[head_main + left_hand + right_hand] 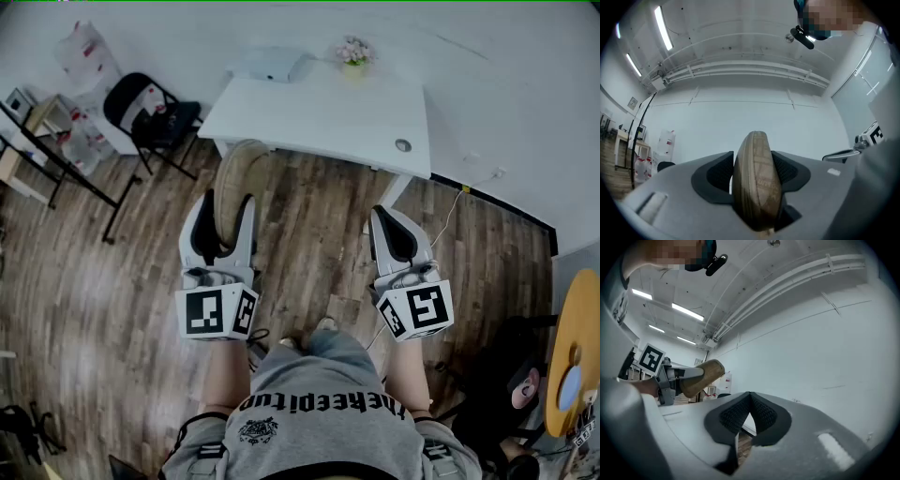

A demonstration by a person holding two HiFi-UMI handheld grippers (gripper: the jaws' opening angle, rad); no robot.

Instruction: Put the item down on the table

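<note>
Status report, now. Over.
Left gripper shut on tan oval item. Right gripper shut, empty. Item not yet on white table. Box, flower pot at far edge.

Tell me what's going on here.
A person holds a gripper in each hand. The left gripper is clamped on a brown oval item, held in the air short of the white table ahead. The right gripper is shut and empty. The item has not been put down yet. A small flower pot stands on the table.
</note>
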